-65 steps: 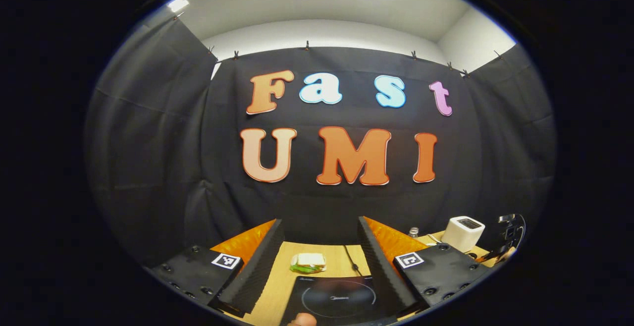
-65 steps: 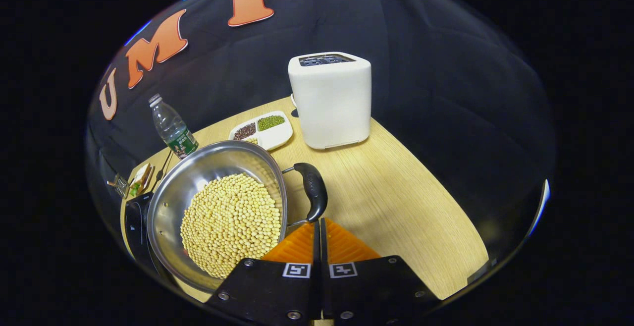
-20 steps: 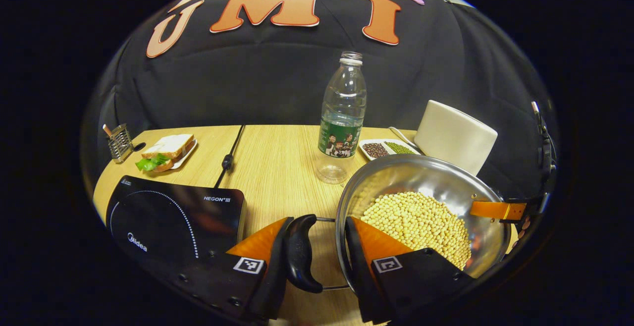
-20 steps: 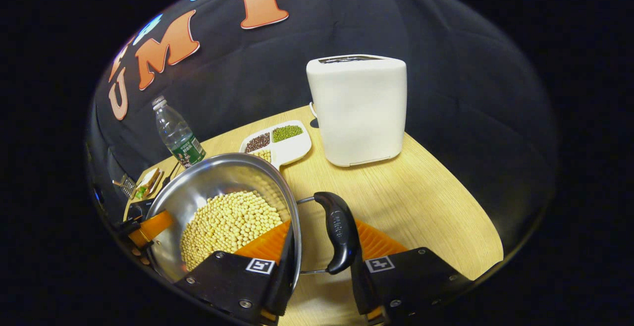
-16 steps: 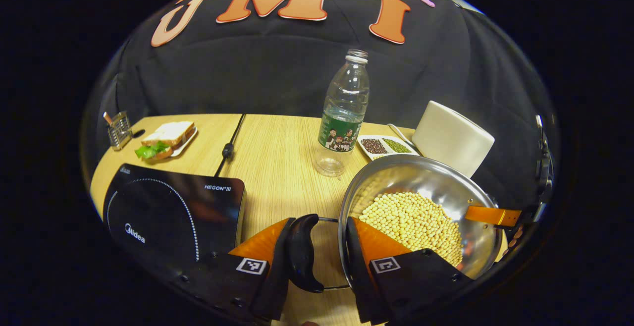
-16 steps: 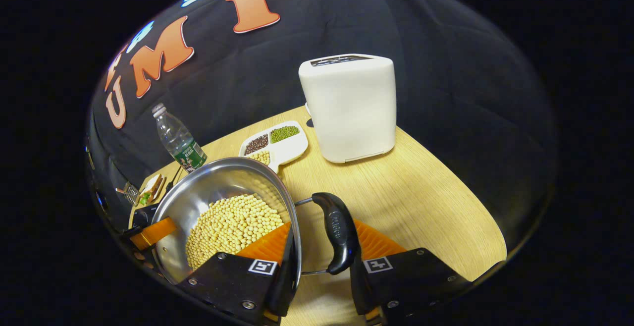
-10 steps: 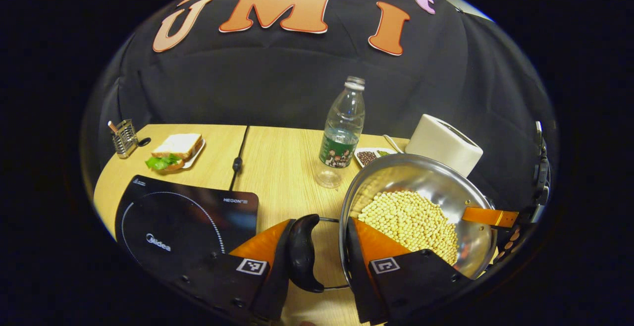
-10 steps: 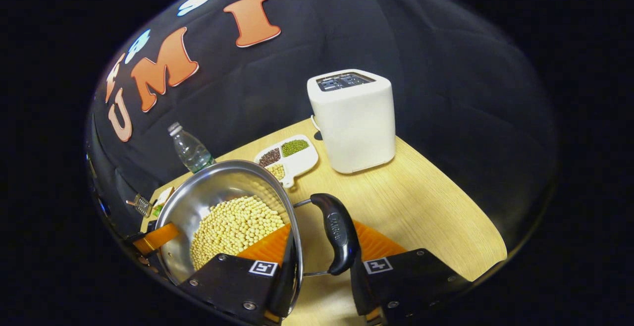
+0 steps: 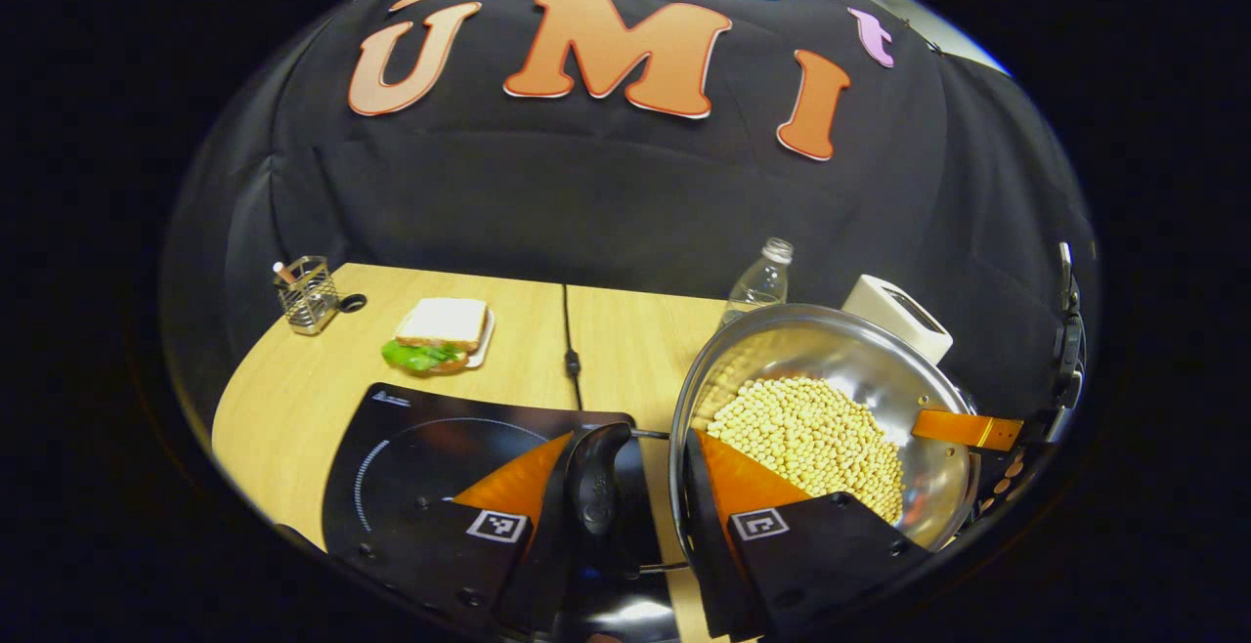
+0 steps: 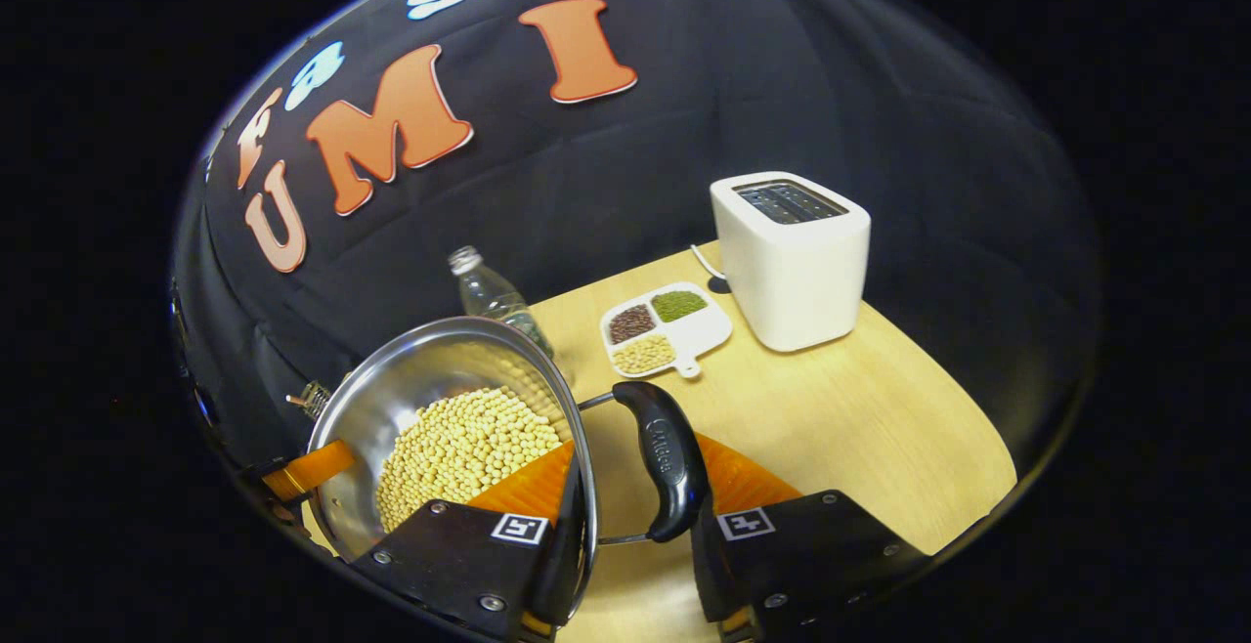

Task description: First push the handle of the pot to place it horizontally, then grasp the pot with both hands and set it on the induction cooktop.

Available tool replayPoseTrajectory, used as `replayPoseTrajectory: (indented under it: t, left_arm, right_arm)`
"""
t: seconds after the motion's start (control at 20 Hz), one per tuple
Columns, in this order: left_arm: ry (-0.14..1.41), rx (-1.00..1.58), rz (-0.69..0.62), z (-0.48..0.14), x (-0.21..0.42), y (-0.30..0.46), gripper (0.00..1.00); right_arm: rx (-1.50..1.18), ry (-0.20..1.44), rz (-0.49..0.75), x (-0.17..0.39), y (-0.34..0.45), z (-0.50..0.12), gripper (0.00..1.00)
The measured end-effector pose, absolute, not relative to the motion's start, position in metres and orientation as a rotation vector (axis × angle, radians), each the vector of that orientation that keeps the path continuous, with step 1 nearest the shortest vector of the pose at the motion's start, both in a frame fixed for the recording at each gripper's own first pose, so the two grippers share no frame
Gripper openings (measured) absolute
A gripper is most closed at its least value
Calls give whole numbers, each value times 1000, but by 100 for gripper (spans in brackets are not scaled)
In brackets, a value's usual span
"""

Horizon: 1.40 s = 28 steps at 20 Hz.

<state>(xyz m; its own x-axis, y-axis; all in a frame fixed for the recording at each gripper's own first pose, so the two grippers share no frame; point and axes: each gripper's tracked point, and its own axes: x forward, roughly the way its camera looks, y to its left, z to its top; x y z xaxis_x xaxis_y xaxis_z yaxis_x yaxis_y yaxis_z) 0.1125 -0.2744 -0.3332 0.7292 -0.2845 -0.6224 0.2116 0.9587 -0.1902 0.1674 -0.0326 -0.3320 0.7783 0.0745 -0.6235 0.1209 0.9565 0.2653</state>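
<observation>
The table (image 9: 293, 379) carries the induction cooktop (image 9: 430, 448) at its near edge. The pot (image 9: 831, 408) of beans hangs beside the cooktop. The left gripper (image 9: 625, 496) and right gripper (image 10: 635, 506) each clamp a black side handle against the rim.

A light wood-grain desk (image 9: 293, 379) carries a black induction cooktop (image 9: 420, 448), a sandwich on a small plate (image 9: 440, 330), a wire utensil holder (image 9: 306, 281) and a black cable (image 9: 569, 340); farther right stand a clear plastic bottle (image 10: 484, 296), a divided dish of beans (image 10: 665, 330) and a white toaster (image 10: 792, 262).
</observation>
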Motion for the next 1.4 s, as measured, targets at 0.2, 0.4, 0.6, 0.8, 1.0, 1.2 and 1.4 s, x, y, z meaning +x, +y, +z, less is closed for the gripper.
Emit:
replayPoseTrajectory:
  t: [0.2,0.4,0.6,0.8,1.0,1.2,1.4]
  left_arm:
    - [695,-111,-238,-313,109,-221,62]
    - [702,-116,-210,-317,112,-164,62]
    - [717,-125,-193,-322,106,-121,62]
    - [745,-123,-174,-337,103,-86,64]
    - [785,-110,-170,-357,99,-63,65]
    - [786,-113,-184,-365,96,-52,65]
    - [788,-113,-190,-369,95,-52,65]
  right_arm:
    - [298,690,10,161,22,-320,49]
    - [292,706,34,154,70,-319,48]
    - [287,721,56,145,109,-328,49]
    - [300,753,69,137,145,-349,49]
    - [295,784,78,127,169,-372,49]
    - [304,796,87,120,178,-380,49]
    - [288,808,95,117,181,-385,50]
